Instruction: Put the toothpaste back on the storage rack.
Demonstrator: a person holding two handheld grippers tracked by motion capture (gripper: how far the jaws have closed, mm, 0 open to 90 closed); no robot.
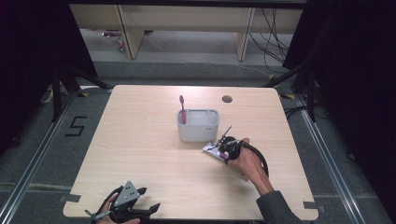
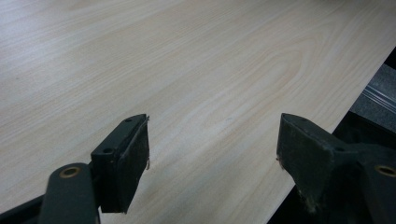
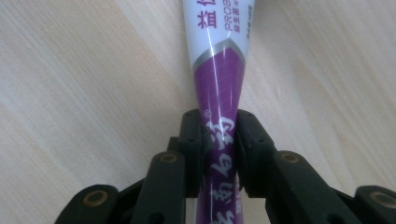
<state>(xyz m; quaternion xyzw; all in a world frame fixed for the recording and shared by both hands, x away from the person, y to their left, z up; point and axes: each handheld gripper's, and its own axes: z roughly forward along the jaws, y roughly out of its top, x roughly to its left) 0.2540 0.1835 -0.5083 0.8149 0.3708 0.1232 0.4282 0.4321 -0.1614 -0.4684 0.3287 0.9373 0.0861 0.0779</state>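
Observation:
A white and purple toothpaste tube lies on the wooden table, just right of the front of a grey holder. My right gripper is shut on the tube's purple end. In the right gripper view the tube runs away from the pads, which press on both its sides, with the gripper low over the wood. A pink toothbrush stands upright in the holder's left part. My left gripper rests at the near left edge of the table, open, with only bare wood between its jaws.
A round cable hole sits in the table's far right part. Dark curtains flank the table on both sides. In the left gripper view the table's edge runs close by the right jaw.

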